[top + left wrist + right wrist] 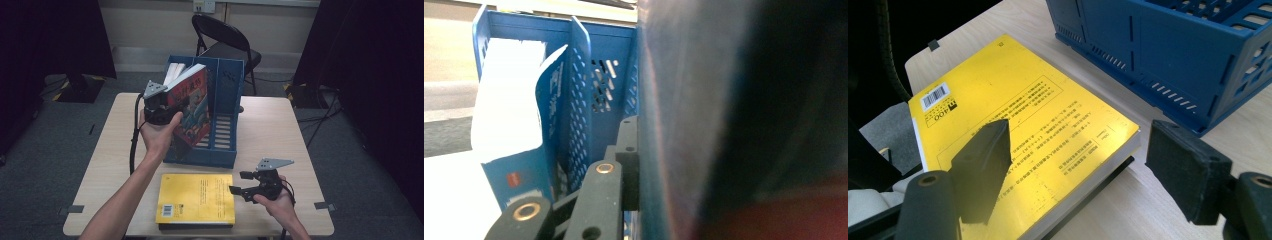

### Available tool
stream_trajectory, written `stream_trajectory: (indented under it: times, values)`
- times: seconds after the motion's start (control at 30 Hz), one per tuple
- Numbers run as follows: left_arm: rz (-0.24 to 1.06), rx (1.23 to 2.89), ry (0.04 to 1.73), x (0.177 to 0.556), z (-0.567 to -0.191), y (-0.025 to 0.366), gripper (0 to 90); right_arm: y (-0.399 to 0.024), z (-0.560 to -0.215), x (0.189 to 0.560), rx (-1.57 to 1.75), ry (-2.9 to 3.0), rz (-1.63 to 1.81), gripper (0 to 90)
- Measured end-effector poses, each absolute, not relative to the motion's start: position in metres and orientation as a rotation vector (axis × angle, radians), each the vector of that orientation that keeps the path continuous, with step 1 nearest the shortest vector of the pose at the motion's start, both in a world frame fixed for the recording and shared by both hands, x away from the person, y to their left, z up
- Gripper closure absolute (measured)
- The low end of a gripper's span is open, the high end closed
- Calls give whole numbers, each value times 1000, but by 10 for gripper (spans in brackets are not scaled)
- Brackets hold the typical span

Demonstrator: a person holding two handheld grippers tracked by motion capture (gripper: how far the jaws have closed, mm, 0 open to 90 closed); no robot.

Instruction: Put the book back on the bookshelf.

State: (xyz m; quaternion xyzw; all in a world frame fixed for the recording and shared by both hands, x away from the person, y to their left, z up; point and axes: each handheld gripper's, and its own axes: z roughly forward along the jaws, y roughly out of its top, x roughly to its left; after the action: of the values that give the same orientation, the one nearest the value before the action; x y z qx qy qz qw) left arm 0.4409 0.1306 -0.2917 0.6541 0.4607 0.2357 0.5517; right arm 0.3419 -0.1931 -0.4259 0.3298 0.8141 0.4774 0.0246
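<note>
A red and blue picture book [194, 102] stands tilted in the left part of the blue file rack [224, 150]. My left gripper [175, 107] is shut on its near edge. In the left gripper view one black finger [626, 150] lies flat against the book's cover [724, 120], which hides the other finger. A yellow book [195, 198] lies flat at the table's front edge. My right gripper [237, 182] hovers open just beyond its right side. In the right gripper view its pads [983, 165] straddle the corner of the yellow book [1013, 115] without touching it.
A white-paged book [514, 115] stands in the rack's leftmost compartment, seen also from above [175, 72]. The rack's right compartments [222, 130] hold nothing. A black folding chair [225, 40] stands behind the wooden table [280, 130]. Dark curtains hang on both sides.
</note>
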Motion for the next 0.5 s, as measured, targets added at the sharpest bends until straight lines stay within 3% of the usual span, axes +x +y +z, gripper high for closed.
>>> stream_trajectory:
  times: [0.5]
  values:
    - [595,1511,1139,468,-288,117,746,-192,-428,341,1016,2532,1481,255]
